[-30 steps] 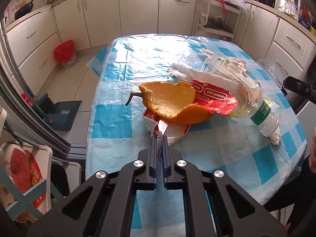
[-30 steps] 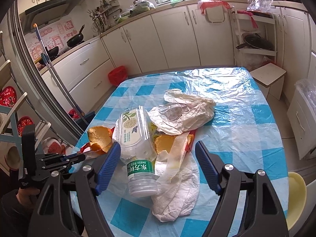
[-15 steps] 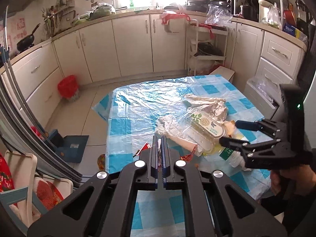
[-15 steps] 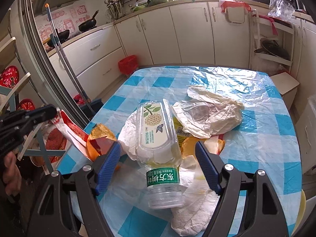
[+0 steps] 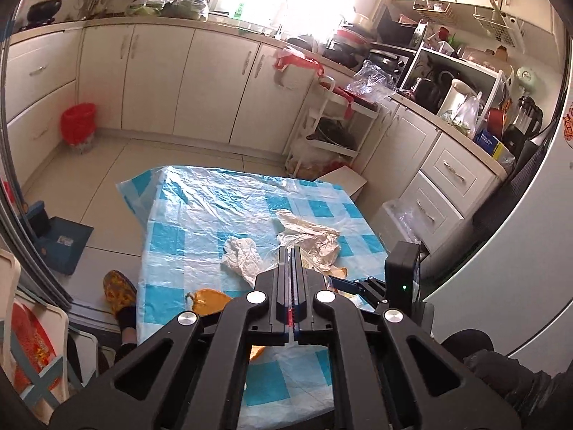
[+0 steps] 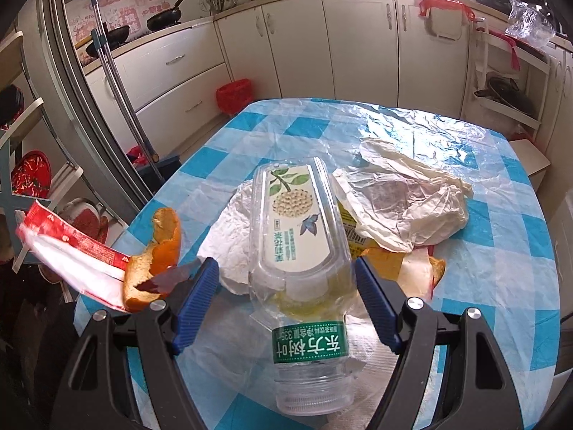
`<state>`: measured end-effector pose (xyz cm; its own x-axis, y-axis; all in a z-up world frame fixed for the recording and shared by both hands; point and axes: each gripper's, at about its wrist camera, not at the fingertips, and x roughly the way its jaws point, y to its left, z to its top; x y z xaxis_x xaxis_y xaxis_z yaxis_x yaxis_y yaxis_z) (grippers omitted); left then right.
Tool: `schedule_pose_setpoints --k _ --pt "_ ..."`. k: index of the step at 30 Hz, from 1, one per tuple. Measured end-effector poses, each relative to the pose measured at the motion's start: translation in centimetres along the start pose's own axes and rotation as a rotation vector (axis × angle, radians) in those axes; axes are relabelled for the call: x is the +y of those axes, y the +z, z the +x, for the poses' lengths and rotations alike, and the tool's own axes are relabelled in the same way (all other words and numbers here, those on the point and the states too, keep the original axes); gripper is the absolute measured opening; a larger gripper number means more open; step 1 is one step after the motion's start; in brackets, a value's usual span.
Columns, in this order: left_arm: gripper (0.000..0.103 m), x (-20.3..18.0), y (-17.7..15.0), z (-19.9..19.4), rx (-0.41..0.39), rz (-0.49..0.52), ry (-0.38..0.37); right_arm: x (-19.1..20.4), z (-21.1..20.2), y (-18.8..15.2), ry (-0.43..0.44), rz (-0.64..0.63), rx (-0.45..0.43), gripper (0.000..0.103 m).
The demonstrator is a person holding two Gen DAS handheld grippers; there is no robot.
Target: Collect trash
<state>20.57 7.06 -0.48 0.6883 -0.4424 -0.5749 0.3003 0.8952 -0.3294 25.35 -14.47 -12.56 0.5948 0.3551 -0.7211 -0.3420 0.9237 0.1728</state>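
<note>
In the left wrist view, the left hand-held gripper (image 5: 290,251) is pressed together on a thin red wrapper above the counter (image 5: 172,229); that pinch should be kept firm.

In the right wrist view, the right hand-held gripper (image 6: 286,279) is spread around the plastic bottle (image 6: 301,236) lying on the counter, and should be centred on its body before being closed.

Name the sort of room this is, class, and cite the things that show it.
A home kitchen, most likely: white cabinets under a counter, frying pans by the wall, and a kettle on the worktop. A checked tablecloth covers the table strewn with rubbish.
</note>
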Motion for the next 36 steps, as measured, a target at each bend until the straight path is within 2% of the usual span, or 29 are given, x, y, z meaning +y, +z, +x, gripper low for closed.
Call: schedule_pose_setpoints --k 3,6,7,9,10,11,15,18,21,24,25,27,29,31,36 --pt "0.002 -0.1 -0.9 0.5 0.044 0.05 0.081 0.3 0.2 0.0 -0.013 -0.012 -0.001 0.075" --pt "0.002 1.7 -3.2 1.9 0.15 0.052 0.115 0.4 0.3 0.0 -0.012 -0.019 0.001 0.075" --pt "0.008 2.2 -4.2 2.3 0.197 0.062 0.118 0.4 0.3 0.0 -0.011 -0.018 0.002 0.075" --pt "0.032 2.8 -6.5 3.2 0.271 0.121 0.162 0.3 0.3 0.0 -0.007 -0.013 0.002 0.075" --pt "0.053 2.9 -7.6 3.6 0.293 0.154 0.17 0.3 0.3 0.0 -0.004 -0.01 0.002 0.075" --pt "0.057 2.9 -8.7 3.9 0.311 0.198 0.175 0.2 0.3 0.0 -0.002 -0.008 0.003 0.075" --pt "0.058 2.6 -12.1 6.1 0.414 0.35 0.222 0.1 0.4 -0.1 0.0 -0.004 0.006 0.075" --pt "0.061 3.0 -13.4 7.8 0.456 0.407 0.268 0.1 0.4 -0.2 0.0 -0.004 0.01 0.075" --pt "0.067 4.0 -13.3 8.2 0.449 0.387 0.28 0.0 0.5 -0.3 0.003 0.003 0.015 0.075" --pt "0.068 5.3 -13.0 8.4 0.453 0.309 0.242 -0.1 0.6 -0.3 0.006 0.005 0.017 0.075" --pt "0.067 5.6 -13.0 8.4 0.45 0.288 0.229 0.0 0.7 -0.3 0.006 0.004 0.016 0.075" --pt "0.053 5.6 -13.0 8.2 0.433 0.287 0.226 0.1 0.7 -0.3 0.005 0.0 0.015 0.075" --pt "0.017 5.7 -12.7 8.2 0.429 0.268 0.229 0.0 0.7 -0.3 0.005 0.001 0.015 0.075" --pt "0.005 5.9 -12.5 8.4 0.434 0.243 0.218 0.0 0.6 -0.3 0.005 0.004 0.015 0.075" --pt "0.001 5.4 -12.5 8.1 0.417 0.228 0.211 -0.1 0.3 -0.3 0.003 0.008 0.007 0.075"
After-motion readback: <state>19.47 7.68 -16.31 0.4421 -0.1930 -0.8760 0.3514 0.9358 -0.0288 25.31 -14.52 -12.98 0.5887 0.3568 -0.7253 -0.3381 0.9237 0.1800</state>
